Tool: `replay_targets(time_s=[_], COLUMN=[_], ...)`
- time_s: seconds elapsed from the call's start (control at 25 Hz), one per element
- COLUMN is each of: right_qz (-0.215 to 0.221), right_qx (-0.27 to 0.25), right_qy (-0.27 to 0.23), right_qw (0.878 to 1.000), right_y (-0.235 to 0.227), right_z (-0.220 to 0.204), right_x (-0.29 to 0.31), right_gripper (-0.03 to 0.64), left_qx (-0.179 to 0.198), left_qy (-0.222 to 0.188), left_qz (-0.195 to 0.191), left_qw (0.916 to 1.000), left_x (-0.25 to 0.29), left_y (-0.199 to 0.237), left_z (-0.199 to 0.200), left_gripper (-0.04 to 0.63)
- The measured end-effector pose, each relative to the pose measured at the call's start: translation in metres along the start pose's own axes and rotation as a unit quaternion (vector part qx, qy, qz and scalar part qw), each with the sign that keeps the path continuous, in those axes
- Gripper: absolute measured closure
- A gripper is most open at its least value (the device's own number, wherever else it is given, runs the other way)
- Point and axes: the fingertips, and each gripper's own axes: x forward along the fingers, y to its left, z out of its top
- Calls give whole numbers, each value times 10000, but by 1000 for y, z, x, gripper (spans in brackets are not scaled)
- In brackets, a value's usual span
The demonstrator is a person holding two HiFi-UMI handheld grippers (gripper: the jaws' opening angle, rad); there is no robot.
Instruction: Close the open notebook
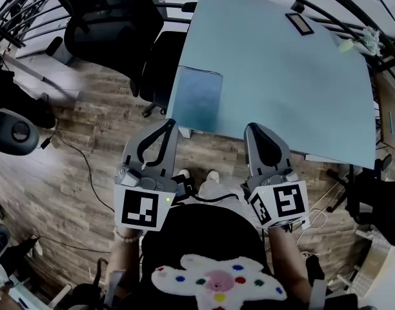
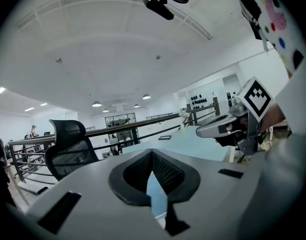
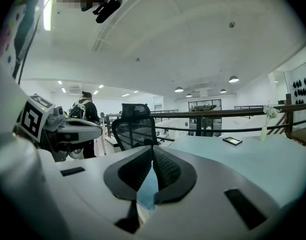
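Observation:
A blue notebook (image 1: pixel 197 99) lies flat and closed, cover up, on the near left corner of the pale blue table (image 1: pixel 294 89). My left gripper (image 1: pixel 168 124) hovers off the table's near edge, just below the notebook, jaws shut with nothing between them. To the right of it, my right gripper (image 1: pixel 255 129) is at the same edge, also shut and empty. In the left gripper view the closed jaws (image 2: pixel 152 152) point over the table, with the right gripper (image 2: pixel 227 127) alongside. The right gripper view shows its shut jaws (image 3: pixel 153 148) and the left gripper (image 3: pixel 68 129).
A small dark framed object (image 1: pixel 299 23) lies at the table's far side, and a white object (image 1: pixel 368 41) at its far right corner. Black office chairs (image 1: pixel 107 24) stand left of the table beside a railing (image 3: pixel 218 115). A cable (image 1: pixel 81 160) crosses the wooden floor. A person (image 3: pixel 86 109) stands beyond.

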Motion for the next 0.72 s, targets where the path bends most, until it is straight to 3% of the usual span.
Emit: replay_targets(time_s=[0.72], right_qz=[55], right_qx=[-80], right_qy=[186], right_qw=[9998], right_y=[4], right_z=[-9], right_x=[7], right_gripper=[580], left_qx=[-79], left_qy=[-16], left_qz=[20], left_qw=[10000], left_x=[6], left_y=[2], left_z=[-3], left_gripper=[578])
